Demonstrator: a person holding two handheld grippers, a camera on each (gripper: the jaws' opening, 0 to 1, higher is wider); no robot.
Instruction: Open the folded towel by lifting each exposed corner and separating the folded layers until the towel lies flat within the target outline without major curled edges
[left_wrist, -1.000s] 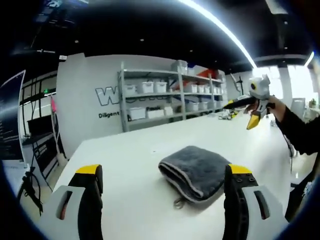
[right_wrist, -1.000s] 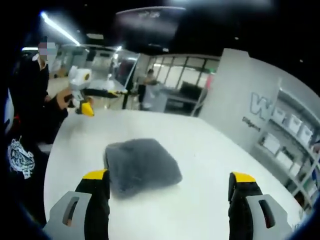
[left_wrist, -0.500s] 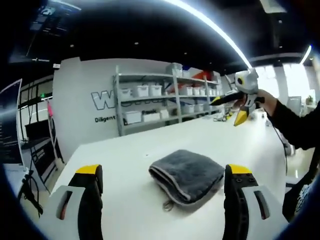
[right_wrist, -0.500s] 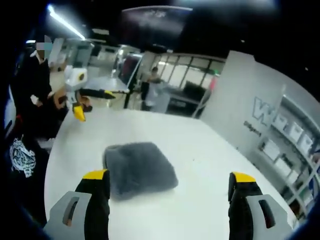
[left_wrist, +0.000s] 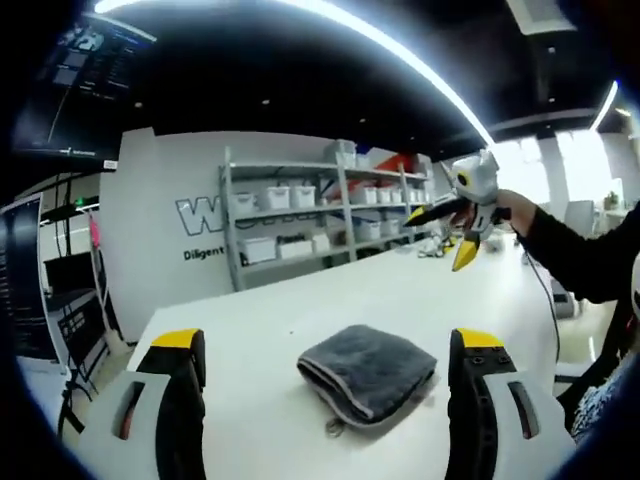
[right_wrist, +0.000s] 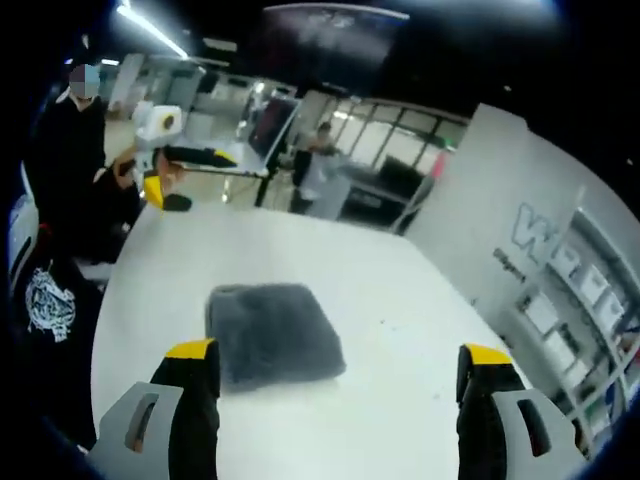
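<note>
A grey plush towel (left_wrist: 368, 372) lies folded on the white table (left_wrist: 250, 330), with a small loop tag at its near edge. My left gripper (left_wrist: 328, 342) is open, its yellow-tipped jaws either side of the towel, held back from it and above the table. My right gripper (right_wrist: 338, 352) is open too, with the towel (right_wrist: 272, 330) just ahead of its left jaw. Each gripper shows in the other's view, held in the air beyond the towel with jaws apart: the right gripper (left_wrist: 440, 235) and the left gripper (right_wrist: 190, 173).
Metal shelves with white bins (left_wrist: 300, 215) stand against a lettered wall behind the table. A dark sleeve (left_wrist: 575, 255) reaches in from the right. A person (right_wrist: 320, 175) stands at desks in the background. The table's far edge (right_wrist: 250, 212) is rounded.
Both views have shifted a little with the hands. The towel lies folded as before, and both grippers stay open in the air.
</note>
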